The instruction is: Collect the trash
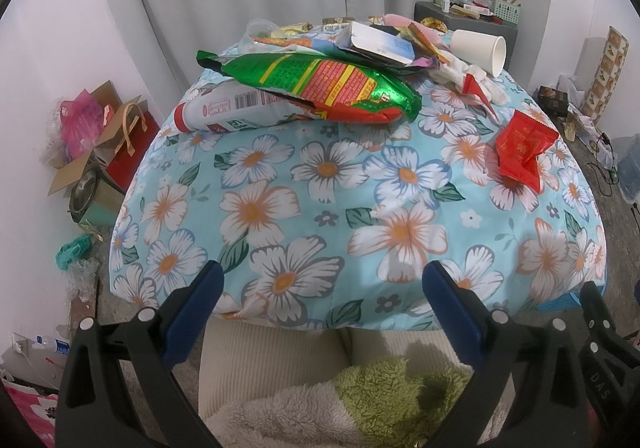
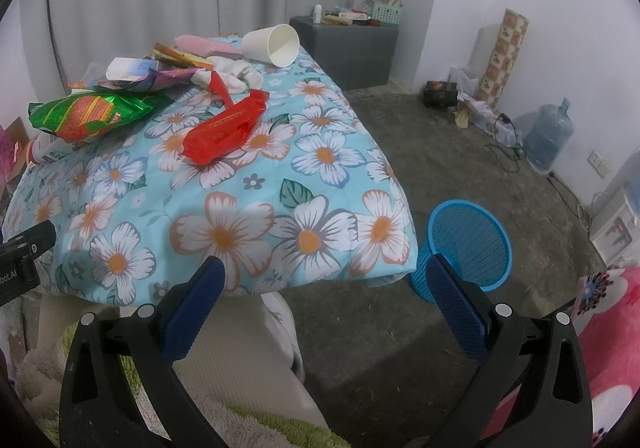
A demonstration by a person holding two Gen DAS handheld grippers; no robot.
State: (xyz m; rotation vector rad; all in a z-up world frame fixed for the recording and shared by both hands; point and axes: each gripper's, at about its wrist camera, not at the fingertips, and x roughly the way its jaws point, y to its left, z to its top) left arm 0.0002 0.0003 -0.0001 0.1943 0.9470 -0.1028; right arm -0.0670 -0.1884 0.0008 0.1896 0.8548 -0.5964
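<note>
While both grippers (image 1: pixel 320 288) (image 2: pixel 324 284) gape empty, trash litters floral quilt (image 1: pixel 320 208); blue basket (image 2: pixel 468 244) on concrete floor (image 2: pixel 460 152).

left gripper (image 1: pixel 322 280): jaws spread wide, nothing between the blue pads (image 1: pixel 200 308), held low and level.
right gripper (image 2: pixel 326 276): jaws also wide apart, blue pads (image 2: pixel 456 300) bare, nothing gripped.
relative pose: side by side; left gripper's black body shows at the left edge of the right wrist view.
person: hands not visible.
</note>
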